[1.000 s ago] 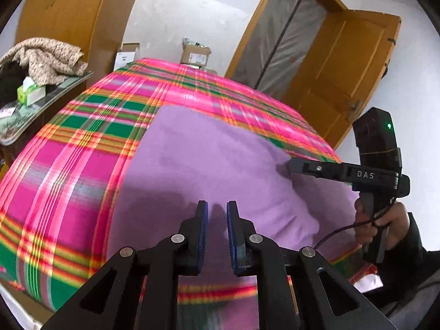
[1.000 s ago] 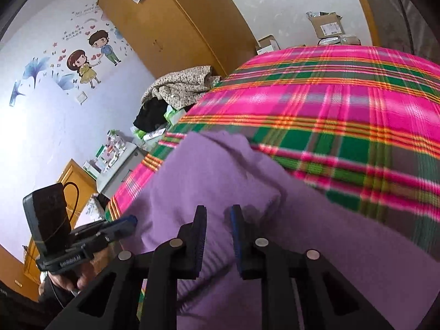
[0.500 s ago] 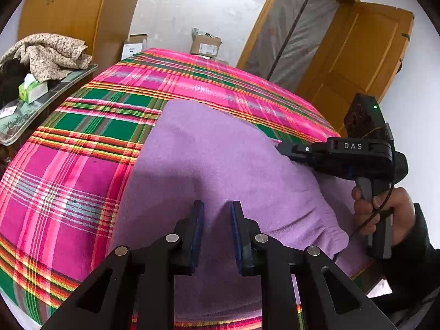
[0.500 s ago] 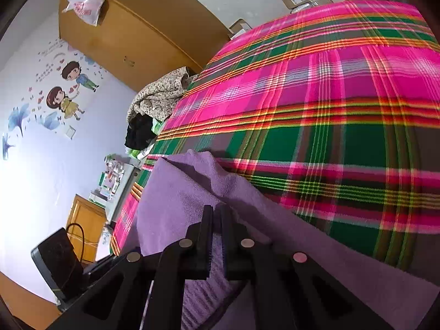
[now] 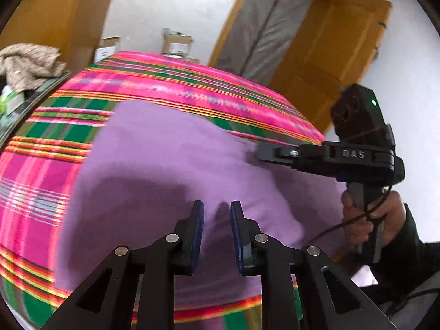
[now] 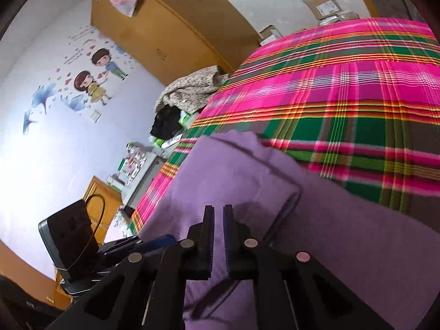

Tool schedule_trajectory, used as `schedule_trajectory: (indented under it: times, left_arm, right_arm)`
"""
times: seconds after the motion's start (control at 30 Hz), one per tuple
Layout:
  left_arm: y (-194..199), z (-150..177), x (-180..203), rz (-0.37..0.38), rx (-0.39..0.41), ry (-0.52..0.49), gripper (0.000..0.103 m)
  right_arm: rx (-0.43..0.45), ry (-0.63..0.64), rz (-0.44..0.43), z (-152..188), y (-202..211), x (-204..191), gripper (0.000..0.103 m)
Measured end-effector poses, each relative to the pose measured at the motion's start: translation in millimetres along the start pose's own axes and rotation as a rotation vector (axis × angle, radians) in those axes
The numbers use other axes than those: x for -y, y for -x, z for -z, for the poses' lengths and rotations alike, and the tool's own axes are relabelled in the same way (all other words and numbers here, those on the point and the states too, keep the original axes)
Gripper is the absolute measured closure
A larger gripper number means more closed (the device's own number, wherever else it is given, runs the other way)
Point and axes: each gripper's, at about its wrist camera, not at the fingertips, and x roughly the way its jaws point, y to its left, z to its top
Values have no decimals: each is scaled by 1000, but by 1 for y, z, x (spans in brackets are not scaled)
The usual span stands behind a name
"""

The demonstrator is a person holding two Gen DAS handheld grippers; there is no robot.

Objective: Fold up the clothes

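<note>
A purple garment (image 5: pixel 165 159) lies spread on a bed with a pink and green plaid cover (image 5: pixel 176 82). My left gripper (image 5: pixel 217 214) hovers over its near part with the jaws a little apart and nothing between them. My right gripper (image 6: pixel 218 217) is nearly closed with a narrow gap, above a folded-over part of the purple garment (image 6: pixel 233 176); no cloth shows between its pads. The right gripper also shows in the left wrist view (image 5: pixel 264 155), its tip at the garment's right side. The left gripper's body shows in the right wrist view (image 6: pixel 68 236).
A heap of beige clothes (image 6: pixel 192 90) lies on a side table left of the bed. Cardboard boxes (image 5: pixel 176 44) stand by the far wall. A wooden wardrobe (image 6: pixel 170 27) and an open wooden door (image 5: pixel 343 55) flank the bed.
The right gripper moved over the garment and its jaws narrowed from a second ago. A fold of the purple garment now lies over itself at the far edge. The left gripper shifted slightly.
</note>
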Motion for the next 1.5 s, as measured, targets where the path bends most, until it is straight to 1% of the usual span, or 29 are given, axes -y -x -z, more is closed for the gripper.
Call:
schedule_trajectory:
  times: [0.1,0.2,0.4,0.47,0.57,0.63,0.73,0.97,1.0,1.1,1.13,1.23,1.37,1.5]
  left_arm:
    - [-5,7,16,15,-19,-50,83]
    - [-12,17,25,-14,-37,-92,83]
    - [5,18,27,-36,-2,-105,83]
    - [7,19,21,-52,0,-94,83]
    - [6,23,10,-79,-14,-61,83]
    - [5,27,9,-76,-15,-47,83]
    - [7,25,13,-81,-7,-56,83]
    - [2,25,10,-101,-3,-26,83]
    - [2,24,11,-103,-1,-29,83]
    - [4,23,14,-111,4,-36,83]
    - [4,23,15,-114,7,-38,83]
    - [3,17,15,-132,15,-36,83]
    - [3,14,18,-140,31,-45,83]
    - [2,12,24,-139,47,-55,83]
  right_arm:
    - [-16,27,-10,12,4,-5,96]
    - [-46,48,4,25,-1,-8,96]
    - [-47,108,-3,38,7,-22,96]
    - [-70,125,-4,45,4,-25,95]
    - [-77,143,22,54,1,-25,95]
    - [-79,171,47,57,1,-29,96]
    - [-73,213,84,59,0,-34,95]
    - [-33,174,92,65,6,-32,95]
    - [-28,177,94,65,9,-33,94]
    - [10,189,93,65,24,-35,87]
    - [22,188,91,65,30,-34,85]
    - [45,184,117,69,47,-31,81]
    - [61,173,146,79,72,-30,80]
    - [92,153,213,93,98,-26,80]
